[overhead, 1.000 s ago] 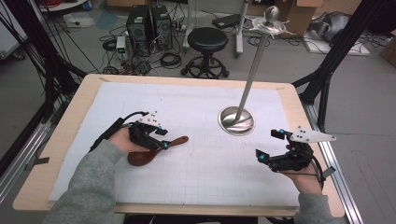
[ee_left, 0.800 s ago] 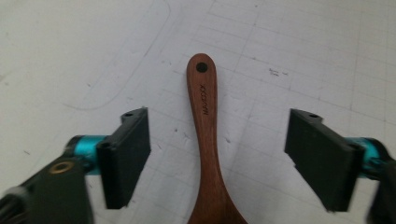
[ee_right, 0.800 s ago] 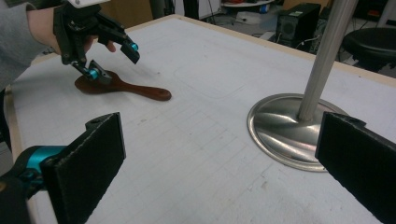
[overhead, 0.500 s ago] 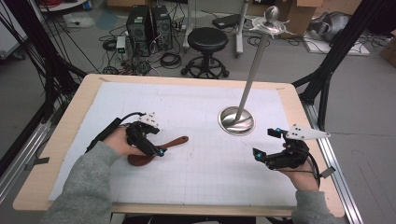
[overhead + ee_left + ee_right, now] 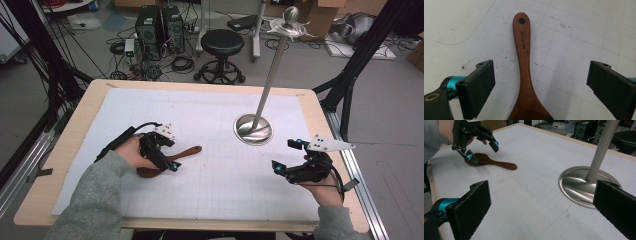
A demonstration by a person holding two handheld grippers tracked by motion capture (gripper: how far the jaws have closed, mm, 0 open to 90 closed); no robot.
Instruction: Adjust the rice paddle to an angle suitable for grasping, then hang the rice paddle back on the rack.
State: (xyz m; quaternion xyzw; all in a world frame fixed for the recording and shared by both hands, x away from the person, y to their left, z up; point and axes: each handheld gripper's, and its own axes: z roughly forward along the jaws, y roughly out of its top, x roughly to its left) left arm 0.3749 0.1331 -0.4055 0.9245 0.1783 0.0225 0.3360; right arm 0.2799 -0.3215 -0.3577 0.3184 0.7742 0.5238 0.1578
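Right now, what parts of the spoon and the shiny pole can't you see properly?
- Wooden spoon bowl: cut off by the bottom edge in the left gripper view; in the high view the left gripper and hand cover most of it.
- Metal stand: its pole runs off the top edge in the right gripper view, and the right gripper's near finger hides part of the base.
- Stand's top piece: too small in the high view to identify.

On the table there is one wooden spoon [image 5: 170, 160], one metal stand [image 5: 254, 129] and two grippers.
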